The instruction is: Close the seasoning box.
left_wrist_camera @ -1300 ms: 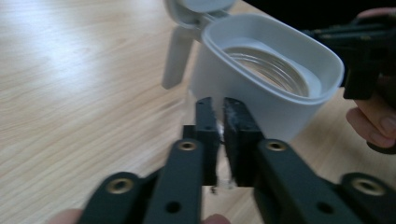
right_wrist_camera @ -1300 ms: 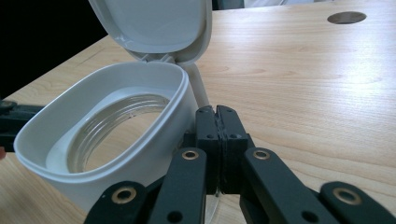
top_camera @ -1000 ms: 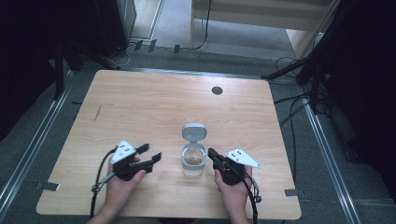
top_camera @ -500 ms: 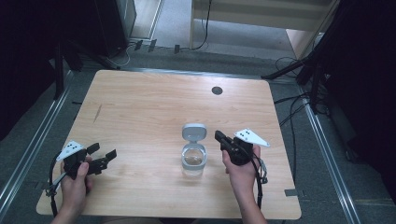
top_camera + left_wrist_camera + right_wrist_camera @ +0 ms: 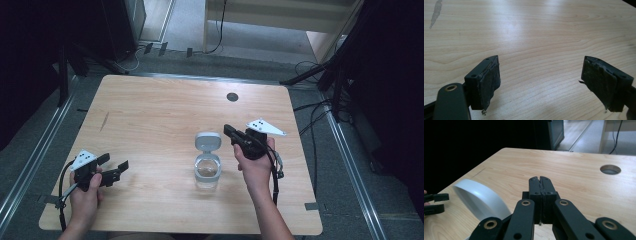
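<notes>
The right gripper (image 5: pixel 231 132) has its two black jaws pressed flat together, pad against pad, with nothing between them; the right gripper view shows them meeting along one thin seam (image 5: pixel 540 185) above bare wood. It sits just right of the jar (image 5: pixel 207 170), level with the jar's flipped-up lid (image 5: pixel 208 141), jaws pointing toward that lid but apart from it. The right hand (image 5: pixel 255 165) wraps the gripper body from below, the forearm rising from the table's near edge right of the jar, the grey plate uppermost, the cable hanging down beside the wrist.

The left gripper (image 5: pixel 114 167) stands wide open and holds nothing; in the left gripper view its worn pads (image 5: pixel 491 82) are far apart over bare tabletop. It lies well left of the jar, near the table's front left corner, jaws pointing toward the jar. The left hand (image 5: pixel 86 190) grips it from behind, low over the wood.

The jar is clear, standing upright on the wooden table (image 5: pixel 160 110) near the front edge, its pale grey lid open behind it. A round hole (image 5: pixel 232 96) lies in the table well beyond the jar.
</notes>
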Tool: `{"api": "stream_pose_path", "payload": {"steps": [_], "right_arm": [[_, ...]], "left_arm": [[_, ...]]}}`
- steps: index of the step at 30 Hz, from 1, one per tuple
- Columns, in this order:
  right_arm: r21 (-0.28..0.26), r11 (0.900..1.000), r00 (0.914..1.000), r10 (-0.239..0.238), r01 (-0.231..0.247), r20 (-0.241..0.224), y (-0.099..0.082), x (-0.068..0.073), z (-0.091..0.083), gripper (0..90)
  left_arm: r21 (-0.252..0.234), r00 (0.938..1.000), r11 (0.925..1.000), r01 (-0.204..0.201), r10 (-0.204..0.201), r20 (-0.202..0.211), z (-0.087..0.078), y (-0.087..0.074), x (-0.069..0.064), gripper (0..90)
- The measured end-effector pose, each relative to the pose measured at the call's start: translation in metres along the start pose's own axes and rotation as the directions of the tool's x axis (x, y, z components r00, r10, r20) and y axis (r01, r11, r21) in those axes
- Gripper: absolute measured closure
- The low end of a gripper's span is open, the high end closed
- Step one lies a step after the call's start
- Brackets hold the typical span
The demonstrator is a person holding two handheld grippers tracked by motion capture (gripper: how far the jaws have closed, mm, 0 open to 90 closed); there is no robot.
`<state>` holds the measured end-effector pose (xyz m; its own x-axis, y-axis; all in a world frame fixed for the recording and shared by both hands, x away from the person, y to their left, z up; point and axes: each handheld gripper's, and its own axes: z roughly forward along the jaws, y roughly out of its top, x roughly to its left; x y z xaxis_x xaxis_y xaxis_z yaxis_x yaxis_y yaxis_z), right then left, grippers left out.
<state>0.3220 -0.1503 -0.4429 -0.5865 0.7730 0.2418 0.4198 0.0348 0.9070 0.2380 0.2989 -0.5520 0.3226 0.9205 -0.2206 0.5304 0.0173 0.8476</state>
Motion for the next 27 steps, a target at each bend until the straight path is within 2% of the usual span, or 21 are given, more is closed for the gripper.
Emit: {"api": "stream_pose_path", "payload": {"steps": [2,3,4,6,10,11,16,17,18,19,21,22,23,24,27], "right_arm": [[0.002,1.0,0.9999,-0.009,0.009,-0.007,0.002,0.002,-0.001,90.0],[-0.002,0.9997,0.9992,-0.026,0.026,-0.032,0.004,0.006,-0.003,90.0],[-0.002,0.9997,0.9992,-0.026,0.026,-0.032,0.004,0.006,-0.003,90.0],[0.0,0.9993,0.9974,-0.036,0.036,-0.063,0.005,0.012,-0.006,90.0],[0.007,0.9986,0.9953,-0.052,0.053,-0.082,0.004,0.018,-0.011,90.0],[0.008,0.9982,0.9931,-0.059,0.06,-0.102,0.001,0.023,-0.015,90.0],[0.011,0.9961,0.9912,-0.086,0.088,-0.1,-0.005,0.029,-0.019,89.5],[0.012,0.9954,0.9917,-0.093,0.095,-0.088,-0.006,0.029,-0.02,87.4],[0.01,0.996,0.9946,-0.088,0.089,-0.054,-0.008,0.028,-0.021,81.0],[0.01,0.996,0.9946,-0.088,0.089,-0.054,-0.008,0.028,-0.021,81.0],[-0.004,0.9976,0.9972,-0.069,0.069,-0.03,-0.009,0.024,-0.023,69.3],[-0.03,0.9981,0.9985,-0.054,0.054,-0.001,-0.01,0.019,-0.026,60.9],[-0.03,0.9981,0.9985,-0.054,0.054,-0.001,-0.01,0.019,-0.026,60.9],[-0.04,0.9978,0.9986,-0.053,0.053,0.001,-0.01,0.017,-0.027,56.9],[-0.047,0.9981,0.9989,-0.039,0.04,0.028,-0.009,0.01,-0.031,40.2]], "left_arm": [[0.0,1.0,1.0,-0.003,0.003,-0.004,0.0,0.0,-0.001,15.4],[-0.004,1.0,1.0,0.0,0.0,-0.003,0.0,0.0,-0.001,15.4],[-0.004,1.0,1.0,0.0,0.0,-0.003,0.0,0.0,-0.001,15.5],[-0.005,1.0,1.0,0.004,-0.004,-0.002,0.0,0.0,0.0,15.6],[-0.005,1.0,1.0,0.0,0.0,-0.001,0.0,0.0,0.0,15.7],[-0.006,1.0,1.0,0.004,-0.004,-0.001,0.0,0.0,-0.001,15.8],[-0.006,1.0,1.0,0.005,-0.005,-0.001,0.0,0.0,-0.001,15.8],[-0.006,1.0,1.0,0.004,-0.004,-0.001,0.0,0.0,-0.001,15.8],[-0.007,1.0,1.0,0.005,-0.005,-0.001,0.0,0.0,-0.001,15.8],[-0.008,1.0,1.0,0.005,-0.005,-0.002,0.0,0.0,-0.001,15.8],[-0.007,1.0,1.0,0.004,-0.004,0.0,0.0,0.0,-0.001,15.8],[-0.007,1.0,1.0,0.006,-0.006,0.001,0.0,0.0,-0.001,15.8],[-0.007,1.0,1.0,0.006,-0.006,0.001,0.0,0.0,-0.001,15.8],[-0.007,1.0,1.0,0.006,-0.006,0.001,0.0,0.0,-0.001,15.8],[-0.004,1.0,1.0,0.0,0.0,-0.001,-0.001,0.0,-0.001,15.7]]}}
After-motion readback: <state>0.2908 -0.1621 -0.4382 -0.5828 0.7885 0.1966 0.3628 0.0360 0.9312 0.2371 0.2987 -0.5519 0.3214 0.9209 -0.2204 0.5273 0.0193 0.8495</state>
